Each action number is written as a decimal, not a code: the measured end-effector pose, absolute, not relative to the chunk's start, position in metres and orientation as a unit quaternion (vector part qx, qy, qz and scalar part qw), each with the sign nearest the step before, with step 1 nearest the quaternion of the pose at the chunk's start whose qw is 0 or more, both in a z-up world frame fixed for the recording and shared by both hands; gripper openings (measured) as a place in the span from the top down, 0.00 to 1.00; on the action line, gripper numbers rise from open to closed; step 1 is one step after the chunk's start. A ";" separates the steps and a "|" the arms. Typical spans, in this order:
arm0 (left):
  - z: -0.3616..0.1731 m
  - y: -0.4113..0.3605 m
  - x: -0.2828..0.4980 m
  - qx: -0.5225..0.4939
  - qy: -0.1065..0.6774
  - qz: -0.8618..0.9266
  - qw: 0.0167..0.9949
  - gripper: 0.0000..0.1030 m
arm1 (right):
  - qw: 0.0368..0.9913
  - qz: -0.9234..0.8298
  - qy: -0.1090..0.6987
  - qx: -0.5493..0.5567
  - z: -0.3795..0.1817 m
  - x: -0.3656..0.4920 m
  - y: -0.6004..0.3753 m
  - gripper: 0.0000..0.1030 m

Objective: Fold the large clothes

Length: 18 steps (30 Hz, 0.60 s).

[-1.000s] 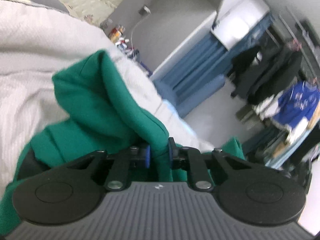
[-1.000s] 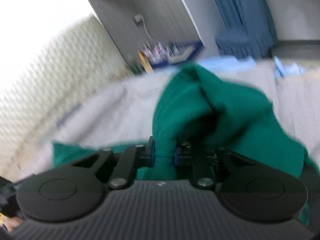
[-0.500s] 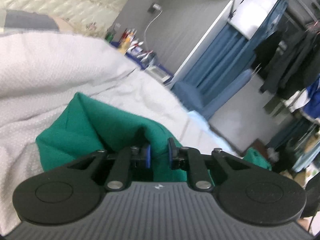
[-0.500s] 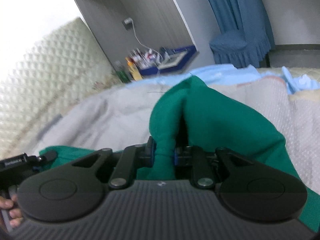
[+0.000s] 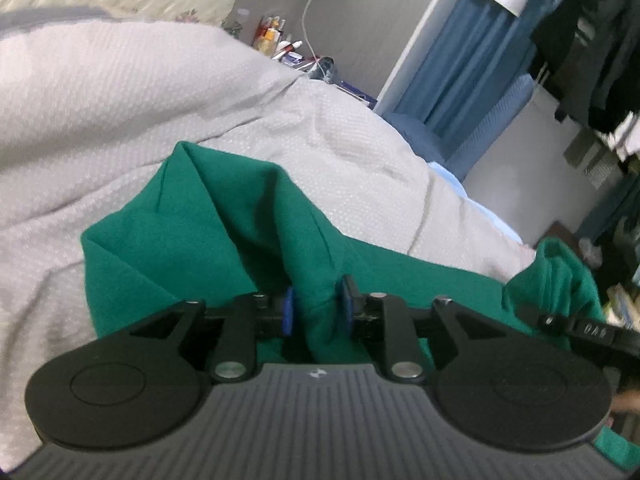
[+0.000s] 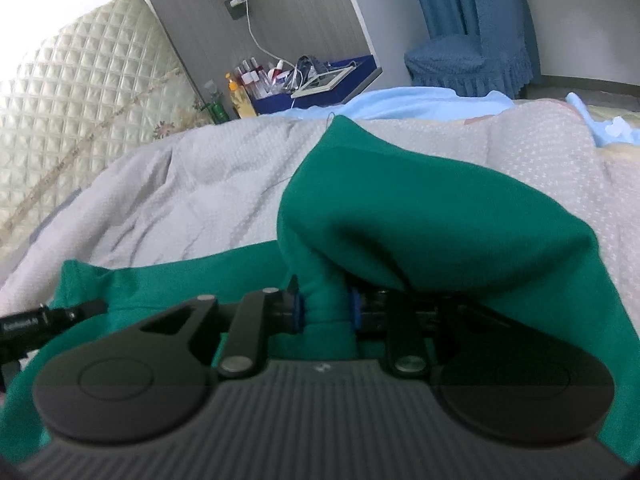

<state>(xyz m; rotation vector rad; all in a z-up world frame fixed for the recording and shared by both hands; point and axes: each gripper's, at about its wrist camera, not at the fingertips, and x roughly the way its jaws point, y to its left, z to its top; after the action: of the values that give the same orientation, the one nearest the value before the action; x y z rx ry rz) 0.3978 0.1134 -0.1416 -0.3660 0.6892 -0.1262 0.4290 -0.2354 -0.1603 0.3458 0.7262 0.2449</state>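
A large green garment [image 5: 208, 232] lies on a bed's grey-white quilt [image 5: 120, 100], with its near edge lifted into two peaks. My left gripper [image 5: 316, 308] has one raised fold between its blue pads. Its jaws are opening, and the fold stands loosely in the gap. In the right wrist view the garment [image 6: 420, 216] bulges up in a rounded hump. My right gripper [image 6: 326, 306] has a bunched fold filling the space between its pads. Its jaws are opening too, but the pads still touch the cloth. Both grippers are low over the quilt [image 6: 192, 184].
A quilted headboard [image 6: 80, 80] stands at the far left. Beyond the bed are a bedside table with bottles [image 6: 256, 80], a blue covered chair [image 6: 468, 60] and blue curtains. Hanging clothes [image 5: 592, 40] fill the far right. Light blue bedding [image 6: 400, 100] lies along the bed's far edge.
Both grippers came down toward the bed with the green cloth, and the raised folds sank and spread on the quilt. The left gripper's pads have moved visibly apart; the right's have moved apart slightly.
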 end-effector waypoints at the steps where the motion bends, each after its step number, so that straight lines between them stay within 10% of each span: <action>1: -0.137 0.111 0.391 -0.173 0.340 -0.066 0.922 0.56 | 0.913 0.115 0.355 0.167 -0.158 0.427 -0.235 0.72; 6: -0.115 0.109 0.346 -0.181 0.327 -0.074 0.925 0.38 | 0.909 0.108 0.367 0.167 -0.137 0.407 -0.239 0.46; 18: -0.021 0.078 0.220 -0.134 0.295 -0.073 0.943 0.38 | 0.927 0.129 0.328 0.127 -0.051 0.305 -0.252 0.45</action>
<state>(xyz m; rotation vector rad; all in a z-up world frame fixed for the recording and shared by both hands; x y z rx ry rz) 0.2201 0.0778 -0.0207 -0.2742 0.6018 -0.1483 0.3053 -0.2524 -0.0513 0.2600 0.6719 0.2642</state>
